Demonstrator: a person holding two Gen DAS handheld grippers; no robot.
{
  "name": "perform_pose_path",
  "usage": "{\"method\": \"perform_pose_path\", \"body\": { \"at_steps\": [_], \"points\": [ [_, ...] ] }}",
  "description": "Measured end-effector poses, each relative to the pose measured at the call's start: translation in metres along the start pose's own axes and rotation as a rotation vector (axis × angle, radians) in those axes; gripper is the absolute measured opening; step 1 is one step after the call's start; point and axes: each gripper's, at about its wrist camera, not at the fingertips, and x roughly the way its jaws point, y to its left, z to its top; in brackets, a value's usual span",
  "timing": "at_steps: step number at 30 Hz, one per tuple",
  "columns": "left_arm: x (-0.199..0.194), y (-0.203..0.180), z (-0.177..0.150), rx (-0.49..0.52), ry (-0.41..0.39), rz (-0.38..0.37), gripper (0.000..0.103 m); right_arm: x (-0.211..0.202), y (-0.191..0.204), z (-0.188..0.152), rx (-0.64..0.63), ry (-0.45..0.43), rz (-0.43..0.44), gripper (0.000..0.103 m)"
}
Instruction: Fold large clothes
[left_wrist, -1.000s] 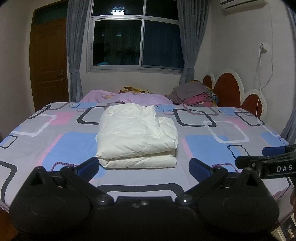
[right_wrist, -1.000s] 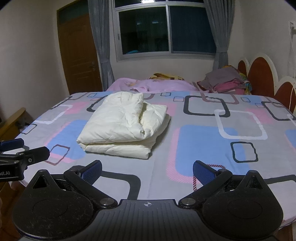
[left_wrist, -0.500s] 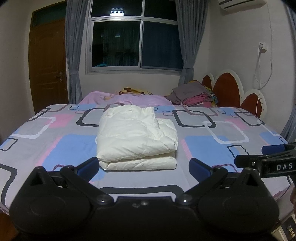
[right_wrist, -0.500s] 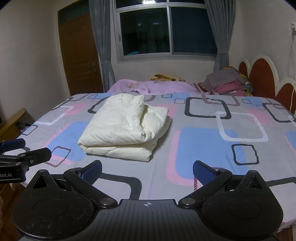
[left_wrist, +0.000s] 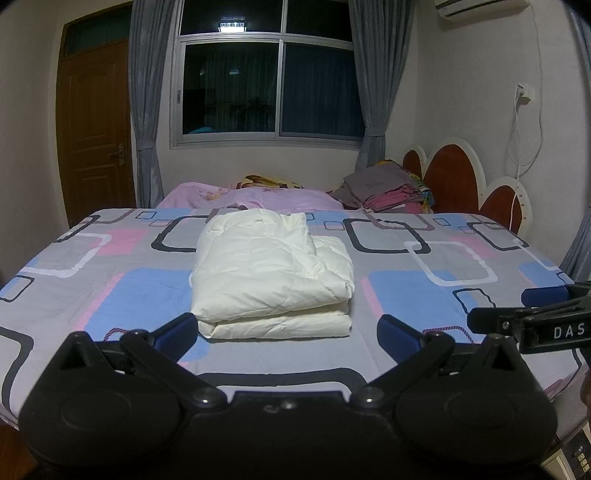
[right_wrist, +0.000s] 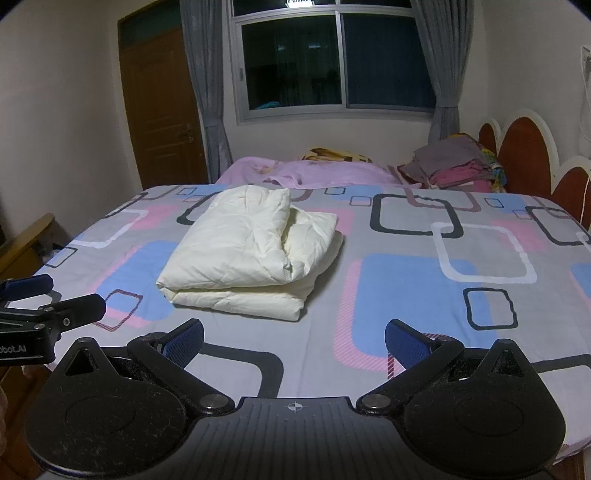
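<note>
The bed with its patterned sheet stretches ahead of both sets of fingers, and over the last second it has slid a little lower in both views, as if the two tools were being raised and drawn back a touch. Nothing on it has shifted. The cream padded garment lies folded into a thick rectangle, straight ahead of the left gripper and ahead and to the left of the right gripper, touched by neither. To my eye the folding is finished and the person is backing off. Beyond the bundle, a pile of folded clothes sits against the headboard, untouched. Both grippers have their blue pads spread wide with nothing between them, and each shows at the edge of the other's view.
</note>
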Motion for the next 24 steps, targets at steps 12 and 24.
{"method": "perform_pose_path", "body": {
  "at_steps": [12,24],
  "points": [
    [0.0013,0.0006,0.0022,0.004,-0.006,-0.003,0.103,0.0002,-0.003,0.0002,-0.001,0.002,0.001,0.103],
    [0.0004,-0.0007,0.0026,0.004,-0.008,-0.003,0.103,0.0004,-0.0025,0.0001,-0.001,0.001,0.0,0.103]
  ]
}}
